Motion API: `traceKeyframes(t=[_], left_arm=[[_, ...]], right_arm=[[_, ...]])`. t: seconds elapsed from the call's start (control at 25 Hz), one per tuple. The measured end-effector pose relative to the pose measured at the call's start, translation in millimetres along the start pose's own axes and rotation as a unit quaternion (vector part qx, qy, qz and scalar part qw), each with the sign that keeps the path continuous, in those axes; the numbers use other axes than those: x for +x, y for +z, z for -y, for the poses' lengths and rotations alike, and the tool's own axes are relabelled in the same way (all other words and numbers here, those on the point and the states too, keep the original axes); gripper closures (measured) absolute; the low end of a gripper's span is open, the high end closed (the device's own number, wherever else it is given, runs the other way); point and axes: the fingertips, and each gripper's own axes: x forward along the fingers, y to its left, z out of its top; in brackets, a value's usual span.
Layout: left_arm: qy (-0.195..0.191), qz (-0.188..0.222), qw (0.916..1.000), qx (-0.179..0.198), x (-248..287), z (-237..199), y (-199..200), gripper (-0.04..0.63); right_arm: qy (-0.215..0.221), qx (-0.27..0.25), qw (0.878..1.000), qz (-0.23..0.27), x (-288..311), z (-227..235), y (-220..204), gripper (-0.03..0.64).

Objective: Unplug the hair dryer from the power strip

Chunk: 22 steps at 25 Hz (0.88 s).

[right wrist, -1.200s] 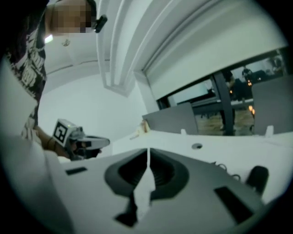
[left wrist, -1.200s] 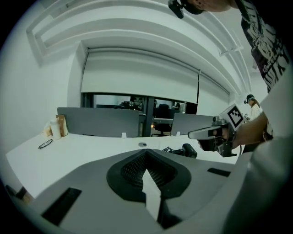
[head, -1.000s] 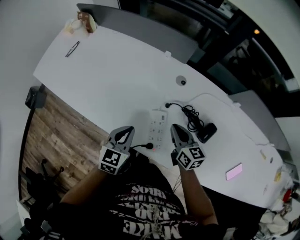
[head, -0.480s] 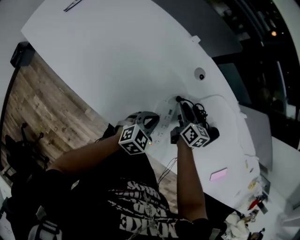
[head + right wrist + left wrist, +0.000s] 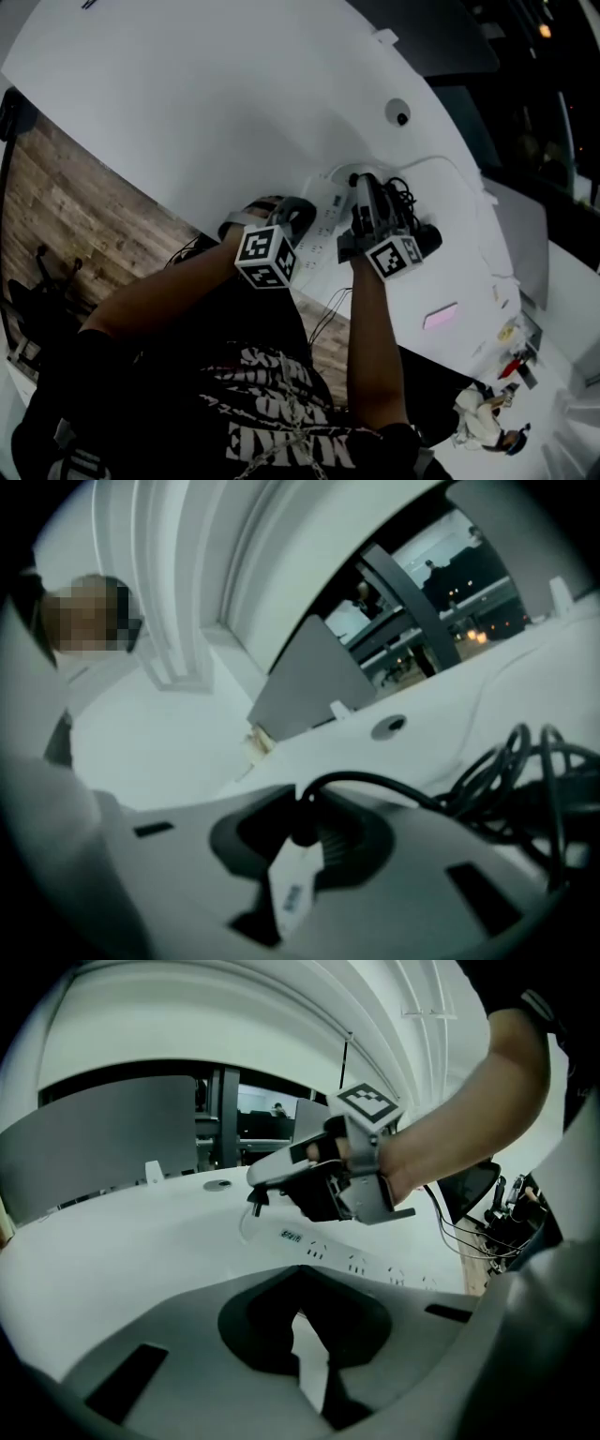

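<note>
A white power strip (image 5: 328, 202) lies on the white table (image 5: 234, 112). The hair dryer's black plug (image 5: 300, 832) stands in its far end, and the cord curves up and away to a coiled bundle (image 5: 398, 197). The black hair dryer (image 5: 427, 239) lies to the right of it. My right gripper (image 5: 362, 192) has just been closing with the plug between its jaws, and the pads sit against both sides of the plug. My left gripper (image 5: 298, 216) is over the strip's near end. Its jaws (image 5: 302, 1330) stand a narrow gap apart, and white strip shows through.
A round cable grommet (image 5: 398, 112) sits in the table beyond the strip. A pink flat object (image 5: 441, 316) lies near the right edge, and small clutter (image 5: 497, 422) further right. Wooden floor (image 5: 66, 234) shows left of the table. A grey partition (image 5: 103, 1147) stands behind the table.
Both grippers have moved from the table's near edge forward and down onto the strip. The left is now at its near end and the right at the plug at its far end.
</note>
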Motion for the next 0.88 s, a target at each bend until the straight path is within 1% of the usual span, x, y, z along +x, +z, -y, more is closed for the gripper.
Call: traceKeyframes(t=[0.04, 0.12, 0.24, 0.4, 0.52, 0.6, 0.88], left_arm=[[-0.003, 0.000, 1.0000, 0.001, 1, 1, 1, 0.572], [-0.006, 0.003, 1.0000, 0.000, 2, 1, 1, 0.572], [-0.009, 0.008, 0.9999, -0.003, 3, -1, 1, 0.572], [-0.019, 0.005, 0.9998, -0.006, 5, -1, 2, 0.572], [-0.021, 0.009, 0.9995, -0.024, 6, -2, 3, 0.572], [-0.017, 0.011, 0.9995, -0.024, 7, -3, 3, 0.572], [-0.022, 0.008, 0.9997, -0.011, 9, -2, 4, 0.572]], right_arm=[[0.028, 0.006, 1.000, 0.009, -12, -8, 1, 0.540], [0.072, 0.011, 0.997, 0.005, -33, -23, -8, 0.540], [0.097, 0.018, 0.995, -0.012, -48, -31, -34, 0.540], [0.099, -0.014, 0.994, -0.039, -48, -28, -55, 0.540], [0.091, -0.054, 0.994, -0.039, -47, -27, -56, 0.538], [0.084, -0.078, 0.993, -0.038, -46, -27, -55, 0.529], [0.097, -0.095, 0.990, -0.034, -46, -27, -53, 0.529]])
